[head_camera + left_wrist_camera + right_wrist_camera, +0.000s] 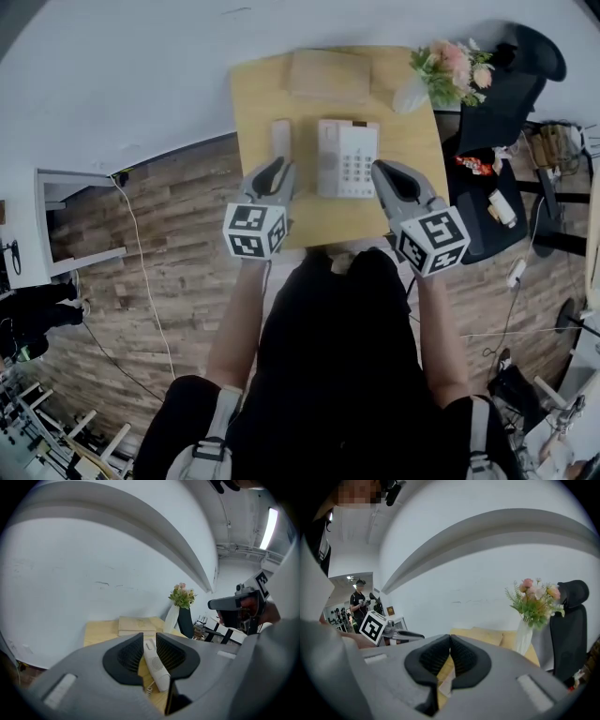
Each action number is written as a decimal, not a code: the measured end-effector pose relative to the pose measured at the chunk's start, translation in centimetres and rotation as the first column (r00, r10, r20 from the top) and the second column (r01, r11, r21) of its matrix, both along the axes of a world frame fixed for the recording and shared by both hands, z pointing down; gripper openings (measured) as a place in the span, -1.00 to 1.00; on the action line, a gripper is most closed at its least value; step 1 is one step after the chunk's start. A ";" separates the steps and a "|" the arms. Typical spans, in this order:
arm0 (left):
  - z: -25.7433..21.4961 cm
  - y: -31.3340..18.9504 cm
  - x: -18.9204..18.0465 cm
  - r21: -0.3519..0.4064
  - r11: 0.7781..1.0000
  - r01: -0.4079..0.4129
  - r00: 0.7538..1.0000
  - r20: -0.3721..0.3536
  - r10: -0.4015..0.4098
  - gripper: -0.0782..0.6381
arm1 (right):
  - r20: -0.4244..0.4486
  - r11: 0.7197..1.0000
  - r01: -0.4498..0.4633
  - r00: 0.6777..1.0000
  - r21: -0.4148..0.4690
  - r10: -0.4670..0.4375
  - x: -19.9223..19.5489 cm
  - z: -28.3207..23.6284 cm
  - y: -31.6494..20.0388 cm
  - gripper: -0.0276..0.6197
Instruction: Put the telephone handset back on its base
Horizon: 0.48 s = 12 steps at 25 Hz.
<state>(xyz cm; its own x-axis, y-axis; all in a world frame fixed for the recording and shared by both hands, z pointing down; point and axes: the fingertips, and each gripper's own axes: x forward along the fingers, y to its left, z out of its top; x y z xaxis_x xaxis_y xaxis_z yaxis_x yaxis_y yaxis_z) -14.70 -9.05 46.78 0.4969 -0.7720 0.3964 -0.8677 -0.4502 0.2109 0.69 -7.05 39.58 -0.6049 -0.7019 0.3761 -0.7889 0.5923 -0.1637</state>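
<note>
While the slim white handset lies flat on the table just left of its base (off the cradle), the left gripper hovers near it with jaws apart, gripping nothing. The right gripper has its jaws together.

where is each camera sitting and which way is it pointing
Head view: on the person's head, looking steeply down at the table, telephone base and handset; shows the forearms, left gripper and right gripper.
Left gripper view: rides the left gripper, looks along its open jaws over the handset toward the wall.
Right gripper view: rides the right gripper, looks along its closed jaws toward the flower vase.
Shared: both gripper views show the vase, the table and the other gripper.
</note>
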 end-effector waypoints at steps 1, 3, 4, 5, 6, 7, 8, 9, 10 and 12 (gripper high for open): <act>0.3 -0.1 -0.2 -0.006 1.000 0.001 1.000 0.003 -0.001 -0.52 | 0.000 1.000 0.004 1.000 -0.004 -0.004 -0.3 0.2 -0.1 -0.91; 0.9 -0.5 -0.6 -0.018 1.000 0.008 1.000 0.010 -0.008 -0.52 | -0.003 1.000 0.016 1.000 -0.007 -0.016 -0.8 0.3 -0.4 -0.91; 1.2 -0.8 -0.8 -0.023 1.000 0.015 1.000 0.011 -0.015 -0.52 | -0.006 1.000 0.023 1.000 -0.009 -0.023 -1.1 0.4 -0.6 -0.91; 1.6 -1.0 -1.1 -0.030 0.999 0.022 1.000 0.013 -0.022 -0.51 | -0.009 0.999 0.030 0.999 -0.011 -0.031 -1.3 0.5 -0.7 -0.90; 2.0 -1.2 -1.3 -0.038 0.999 0.030 0.999 0.015 -0.029 -0.51 | -0.012 0.999 0.036 0.999 -0.015 -0.037 -1.4 0.6 -0.8 -0.90; 2.4 -1.3 -1.4 -0.047 0.998 0.036 0.999 0.016 -0.035 -0.50 | -0.015 0.999 0.041 0.999 -0.019 -0.041 -1.5 0.7 -0.9 -0.91; 2.9 -1.5 -1.6 -0.058 0.998 0.039 0.999 0.016 -0.038 -0.50 | -0.020 0.999 0.044 0.999 -0.024 -0.045 -1.6 0.8 -1.1 -0.91; 3.4 -1.8 -1.6 -0.070 0.997 0.040 0.999 0.015 -0.039 -0.49 | -0.025 0.998 0.047 0.999 -0.030 -0.048 -1.7 1.0 -1.2 -0.91; 4.0 -2.0 -1.7 -0.080 0.996 0.041 0.999 0.014 -0.040 -0.48 | -0.030 0.998 0.049 0.998 -0.036 -0.050 -1.7 1.2 -1.4 -0.91; 5.1 -2.6 -2.1 -0.097 0.994 0.050 0.999 0.014 -0.049 -0.47 | -0.037 0.998 0.052 0.998 -0.046 -0.054 -2.0 1.6 -1.7 -0.91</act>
<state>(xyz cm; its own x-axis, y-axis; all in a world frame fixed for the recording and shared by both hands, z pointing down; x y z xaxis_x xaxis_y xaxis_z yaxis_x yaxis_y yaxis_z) -16.79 -11.66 51.84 0.4538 -0.7530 0.4765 -0.8911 -0.3841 0.2416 -1.27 -8.78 41.14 -0.6254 -0.6511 0.4301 -0.7629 0.6259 -0.1618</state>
